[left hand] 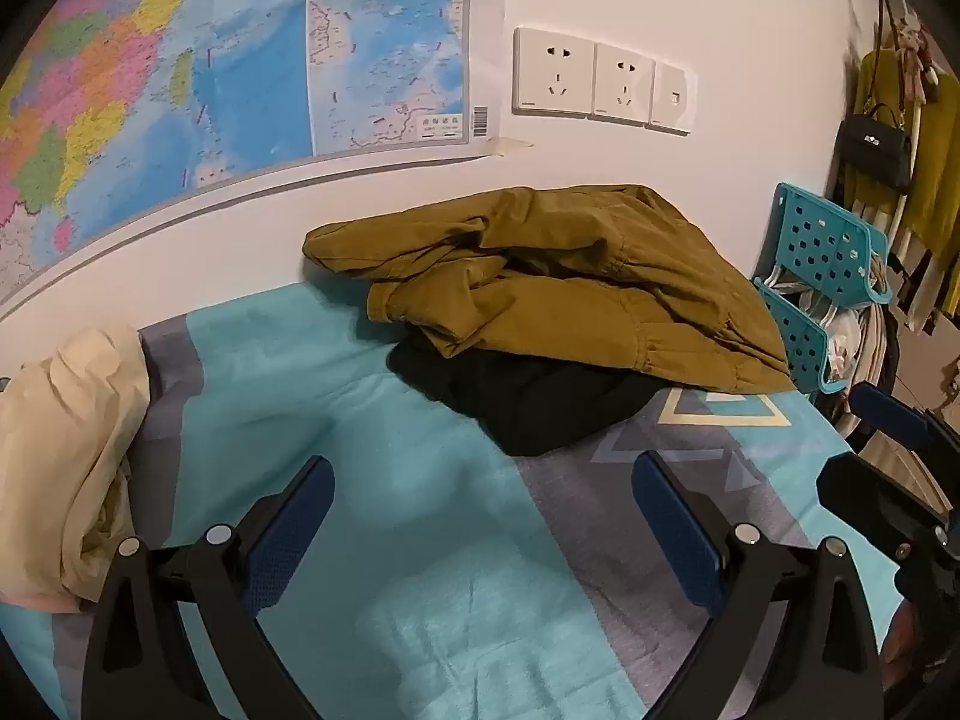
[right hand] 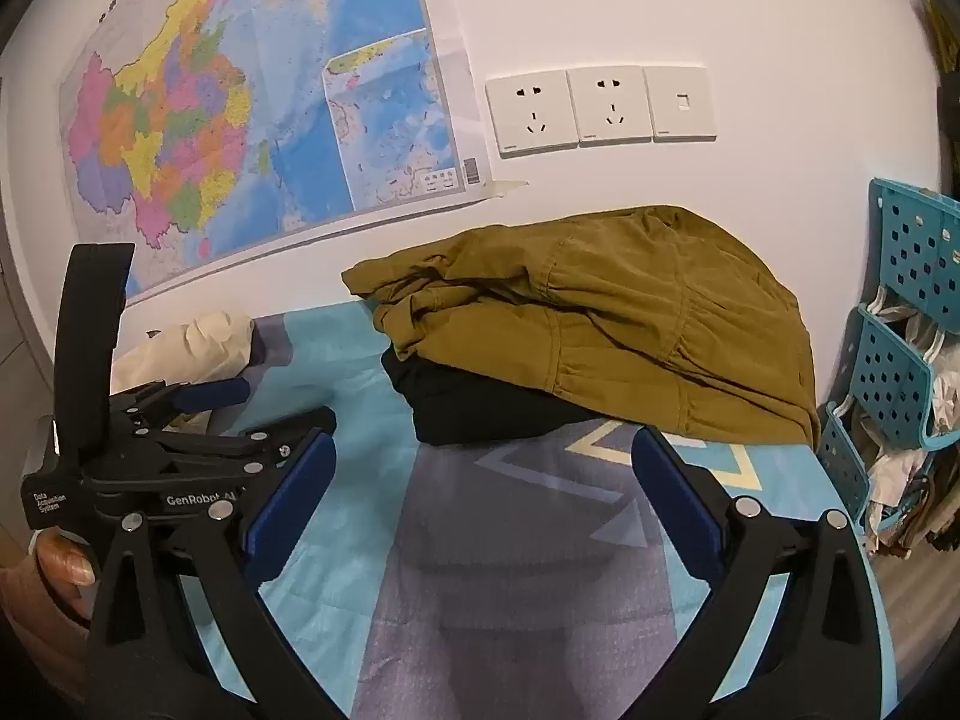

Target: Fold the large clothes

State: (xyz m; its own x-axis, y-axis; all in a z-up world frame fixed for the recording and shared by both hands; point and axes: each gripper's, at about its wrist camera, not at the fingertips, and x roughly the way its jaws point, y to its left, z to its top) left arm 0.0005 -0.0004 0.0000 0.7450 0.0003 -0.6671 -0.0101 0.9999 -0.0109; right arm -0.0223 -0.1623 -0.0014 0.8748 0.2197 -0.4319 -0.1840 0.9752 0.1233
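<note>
Tongs first: the left tongs (left hand: 483,516) and the right tongs (right hand: 483,504) both hang wide apart, holding nothing, low over the bed (left hand: 420,540). Straight ahead on the far side lies one brown jacket (left hand: 558,282), piled on one black garment (left hand: 528,402), against the wall. Its long way runs left to right. The right tongs look a bit nearer. One cream cloth (left hand: 66,450) sits far left.
</note>
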